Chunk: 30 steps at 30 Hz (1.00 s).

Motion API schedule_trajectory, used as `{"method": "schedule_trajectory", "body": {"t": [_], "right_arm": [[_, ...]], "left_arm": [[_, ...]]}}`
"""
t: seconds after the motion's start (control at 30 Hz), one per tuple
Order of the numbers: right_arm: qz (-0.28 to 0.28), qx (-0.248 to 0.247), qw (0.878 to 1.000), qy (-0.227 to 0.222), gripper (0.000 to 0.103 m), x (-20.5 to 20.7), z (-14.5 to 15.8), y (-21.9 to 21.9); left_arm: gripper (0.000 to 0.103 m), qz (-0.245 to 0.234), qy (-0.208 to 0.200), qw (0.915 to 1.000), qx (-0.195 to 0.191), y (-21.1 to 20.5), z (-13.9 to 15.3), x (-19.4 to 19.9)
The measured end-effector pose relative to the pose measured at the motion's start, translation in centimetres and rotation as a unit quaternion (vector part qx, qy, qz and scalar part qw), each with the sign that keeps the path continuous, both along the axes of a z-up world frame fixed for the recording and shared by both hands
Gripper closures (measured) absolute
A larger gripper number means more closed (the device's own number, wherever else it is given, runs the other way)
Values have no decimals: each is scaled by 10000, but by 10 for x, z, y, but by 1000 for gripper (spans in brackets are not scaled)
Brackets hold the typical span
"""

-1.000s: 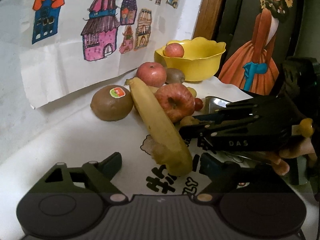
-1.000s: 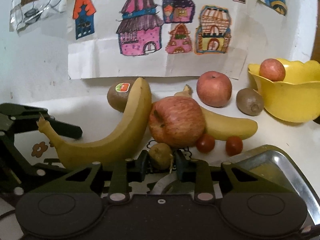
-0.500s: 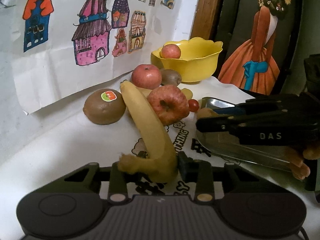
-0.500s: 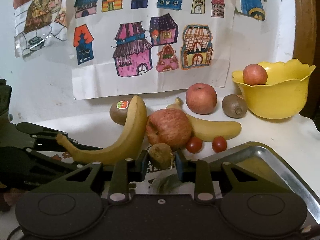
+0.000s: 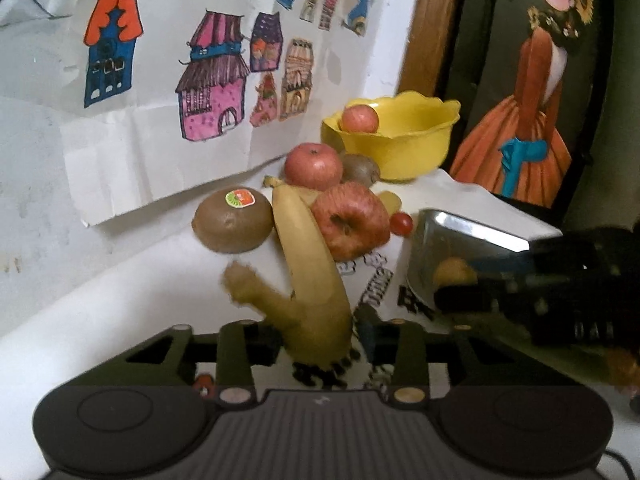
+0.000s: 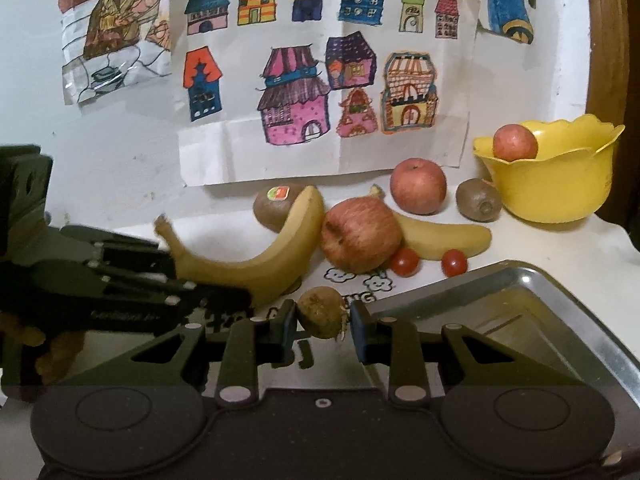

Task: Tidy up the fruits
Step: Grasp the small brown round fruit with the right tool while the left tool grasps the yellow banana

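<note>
My left gripper [image 5: 320,332] is shut on the stem end of a long banana [image 5: 308,264], whose far end rests against the fruit pile. In the right wrist view that banana [image 6: 272,252] curves up from the left gripper [image 6: 236,298]. My right gripper [image 6: 323,320] is shut on a small brown fruit [image 6: 322,312], held at the near left corner of the metal tray [image 6: 520,280]. In the left wrist view the right gripper [image 5: 440,300] hangs by the tray [image 5: 472,232]. A yellow bowl [image 6: 560,184] with one apple [image 6: 515,142] stands at the back right.
On the white cloth lie a large apple [image 6: 360,236], a second apple [image 6: 418,186], a stickered kiwi [image 6: 276,204], another kiwi [image 6: 478,200], a second banana [image 6: 448,236] and two cherry tomatoes [image 6: 405,262]. A wall with drawings stands close behind.
My left gripper, open a second ago, has shut on the banana's stem end and raised it. My right gripper has risen and pulled back with the small brown fruit.
</note>
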State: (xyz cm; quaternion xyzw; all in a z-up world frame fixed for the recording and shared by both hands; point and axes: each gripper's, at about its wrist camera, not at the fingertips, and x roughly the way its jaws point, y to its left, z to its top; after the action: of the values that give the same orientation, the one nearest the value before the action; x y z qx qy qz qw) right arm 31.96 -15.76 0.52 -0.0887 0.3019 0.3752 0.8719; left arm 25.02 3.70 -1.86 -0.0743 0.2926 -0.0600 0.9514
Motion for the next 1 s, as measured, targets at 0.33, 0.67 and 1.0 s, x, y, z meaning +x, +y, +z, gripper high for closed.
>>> {"method": "schedule_trajectory", "body": {"t": [0.33,0.67,1.0], "right_arm": [[-7,33,10000,6,72,2,-9,-4],[15,55,10000,-18,72,-4,-11,-7],[-57,95,9998,-168,72,-18,-4,-19]], "left_arm": [[62,171,247,9995,-131,1,-7,26],[67,36,254,9997,-53,-8,-4,15],[67,-417,219,9987,-211,-18,1,-14]]}}
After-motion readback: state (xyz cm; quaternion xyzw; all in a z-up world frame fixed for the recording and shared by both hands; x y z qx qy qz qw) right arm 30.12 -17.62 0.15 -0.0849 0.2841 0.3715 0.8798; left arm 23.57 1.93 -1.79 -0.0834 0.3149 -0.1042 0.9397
